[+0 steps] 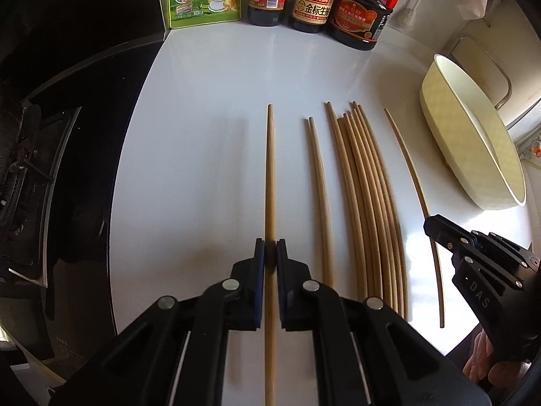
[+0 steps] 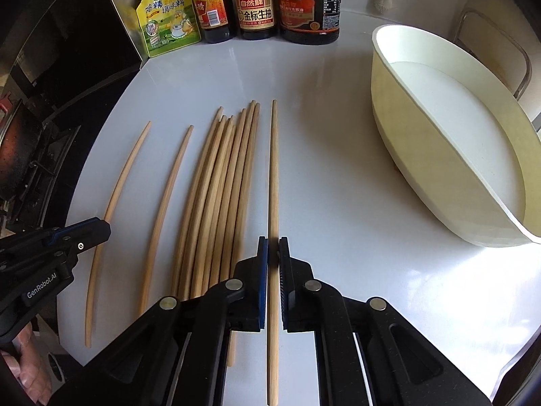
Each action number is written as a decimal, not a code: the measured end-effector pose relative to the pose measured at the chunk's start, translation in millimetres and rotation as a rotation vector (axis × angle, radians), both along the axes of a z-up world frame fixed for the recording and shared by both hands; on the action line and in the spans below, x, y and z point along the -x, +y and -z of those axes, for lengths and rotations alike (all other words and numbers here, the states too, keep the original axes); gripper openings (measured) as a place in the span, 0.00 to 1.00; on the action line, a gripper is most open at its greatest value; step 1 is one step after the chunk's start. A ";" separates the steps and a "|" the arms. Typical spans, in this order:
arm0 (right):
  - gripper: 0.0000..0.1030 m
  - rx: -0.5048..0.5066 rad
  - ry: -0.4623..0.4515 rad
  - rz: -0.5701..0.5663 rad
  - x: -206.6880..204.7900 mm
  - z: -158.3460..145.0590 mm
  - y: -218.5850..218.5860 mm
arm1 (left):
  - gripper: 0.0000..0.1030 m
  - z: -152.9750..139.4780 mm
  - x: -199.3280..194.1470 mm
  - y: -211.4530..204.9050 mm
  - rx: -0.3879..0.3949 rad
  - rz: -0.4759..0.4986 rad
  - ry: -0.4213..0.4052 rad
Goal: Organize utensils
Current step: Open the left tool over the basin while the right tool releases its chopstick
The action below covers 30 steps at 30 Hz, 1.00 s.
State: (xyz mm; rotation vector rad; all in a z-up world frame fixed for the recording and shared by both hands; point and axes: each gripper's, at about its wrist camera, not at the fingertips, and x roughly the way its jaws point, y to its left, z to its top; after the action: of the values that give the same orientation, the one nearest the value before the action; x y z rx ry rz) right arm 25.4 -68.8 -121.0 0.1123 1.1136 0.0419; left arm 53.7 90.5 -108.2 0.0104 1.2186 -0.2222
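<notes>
White and glossy, the desk (image 2: 338,169) carries the whole scene, with a dark stove to its left and bright light washing its near right corner.

Nearest, the left tongs (image 1: 268,248) are clamped shut on a single wooden chopstick (image 1: 269,169), which runs between the pads and points straight away toward the far side. The right tongs (image 2: 273,247) are likewise closed tight on another chopstick (image 2: 273,169), gripped toward its thicker near end. Each stick is held partway along its length, probably so that it stays balanced and can be carried without tipping.

Between the two held sticks lies the rest of the set, flat on the desk: a loose bundle of chopsticks (image 2: 216,186) packed side by side, thin tips toward the far end, and a separate stick or pair (image 1: 318,186) just left of the bundle. All are plain light wood, slender and tapered; their apparent bowing looks like the lens's curve only.

Farther right sits a cream oval tub (image 2: 439,155), seemingly empty and well apart from the bundle; it is likely the place meant for the chopsticks.

At the far edge stand a yellow-green seasoning pouch (image 2: 167,17) and three dark sauce bottles (image 2: 255,6), lined against the wall and clear of the work.
</notes>
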 end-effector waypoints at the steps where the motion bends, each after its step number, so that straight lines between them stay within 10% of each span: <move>1: 0.06 -0.015 -0.006 0.003 2.1 -4.2 -0.8 | 0.07 -4.4 1.3 -1.1 0.002 0.005 -0.004; 16: 0.06 -0.065 -0.138 0.028 12.1 -75.6 -87.0 | 0.07 -77.2 -2.2 -98.5 0.063 0.109 -0.116; 30: 0.06 -0.085 -0.114 0.175 -41.6 -56.2 -247.7 | 0.07 -84.7 -66.3 -259.9 0.135 0.231 -0.187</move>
State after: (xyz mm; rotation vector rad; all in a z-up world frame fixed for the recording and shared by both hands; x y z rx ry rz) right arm 67.1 -316.5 -64.8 0.2798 0.9845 -0.0599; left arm 120.0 -169.4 -23.5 0.0534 1.0130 -0.4943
